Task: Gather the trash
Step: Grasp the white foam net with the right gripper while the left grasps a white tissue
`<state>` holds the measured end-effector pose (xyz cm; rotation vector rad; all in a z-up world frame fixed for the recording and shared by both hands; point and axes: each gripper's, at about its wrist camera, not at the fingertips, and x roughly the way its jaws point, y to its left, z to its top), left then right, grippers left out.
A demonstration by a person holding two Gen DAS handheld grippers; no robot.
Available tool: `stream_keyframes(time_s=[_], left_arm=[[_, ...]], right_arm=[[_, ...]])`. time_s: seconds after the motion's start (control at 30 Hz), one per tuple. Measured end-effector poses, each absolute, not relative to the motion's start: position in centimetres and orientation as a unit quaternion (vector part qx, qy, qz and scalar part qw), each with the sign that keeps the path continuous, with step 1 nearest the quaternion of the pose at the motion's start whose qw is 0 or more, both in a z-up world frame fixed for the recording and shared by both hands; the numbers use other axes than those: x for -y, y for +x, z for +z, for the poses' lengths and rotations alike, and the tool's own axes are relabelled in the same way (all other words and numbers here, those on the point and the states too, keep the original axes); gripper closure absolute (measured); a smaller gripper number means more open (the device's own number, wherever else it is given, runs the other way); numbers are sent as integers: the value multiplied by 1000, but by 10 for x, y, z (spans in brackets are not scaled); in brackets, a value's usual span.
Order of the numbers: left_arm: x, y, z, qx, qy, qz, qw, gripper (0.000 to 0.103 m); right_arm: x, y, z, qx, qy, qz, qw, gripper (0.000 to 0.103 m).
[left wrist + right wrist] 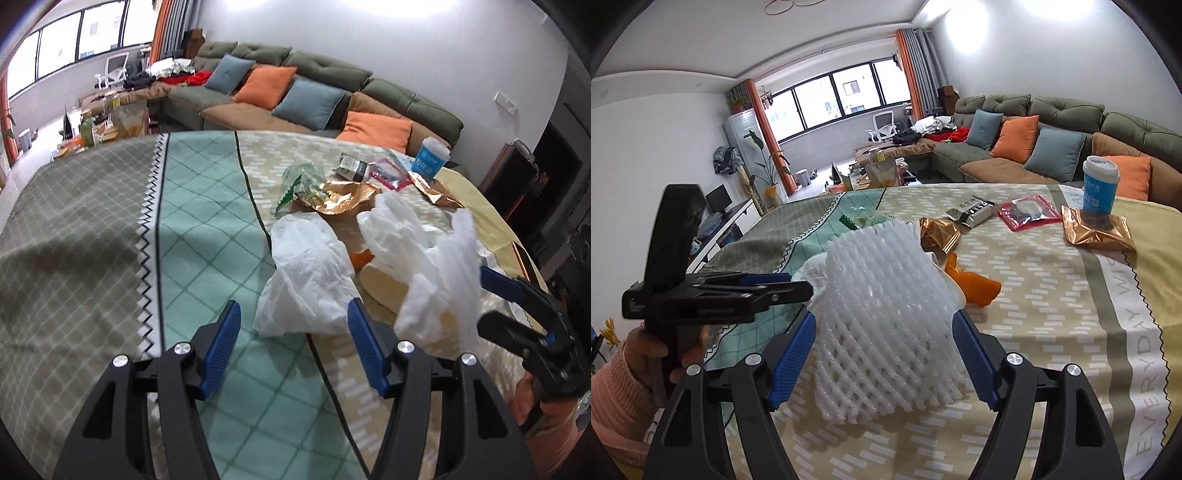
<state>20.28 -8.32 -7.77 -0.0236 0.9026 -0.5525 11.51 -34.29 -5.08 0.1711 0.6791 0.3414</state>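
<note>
A long green and brown sofa [1052, 122] with orange and blue cushions runs behind the tabletop [1052, 314], which is covered by a patterned cloth in olive, mint and beige panels. Trash lies scattered over the beige part: a white foam net sleeve [886, 325] nearest, crumpled white tissue paper [306, 269] beside it, a copper foil wrapper [1097, 230] under a blue and white paper cup [1100, 184], a second crumpled copper wrapper [938, 230], a red plastic pouch [1028, 212], a dark silver packet [971, 210] and orange peel [975, 286]. The right tool [884, 356] stands wide apart around the foam net, whose edges meet both blue pads; whether they press it I cannot tell. The left tool [293, 339] is half open and empty, its nose just short of the tissue.
</note>
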Motion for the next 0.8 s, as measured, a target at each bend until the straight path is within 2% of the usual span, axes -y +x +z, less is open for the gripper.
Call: stream_keyframes(time_s=[0.07,0.13,0.2,0.3,0.33,0.37,0.4,0.8], left_arm=[[86,207,-83,-441,-12,-265,858,61],[89,209,-85,-439,-8,-262,859,64],[90,208,-85,-440,-9,-271,856,79],[89,204,-85,-437,-8,-275,856,89],[89,203,-85,-437,-10,-278,856,90],[88,201,-84,-435,-13,-279,856,91],[85,199,-84,-432,-15,-280,857,92],[49,161,-60,-385,-35,-290,876,93]], right_arm=[[344,115,-53,-336,86,166,923,31],[345,116,-55,-341,91,167,920,41],[346,116,-57,-345,94,169,918,47],[347,115,-58,-346,97,176,916,59],[347,115,-57,-345,96,179,916,76],[346,114,-56,-345,96,184,915,85],[346,113,-56,-344,97,188,915,89],[342,99,-33,-313,102,207,921,90]])
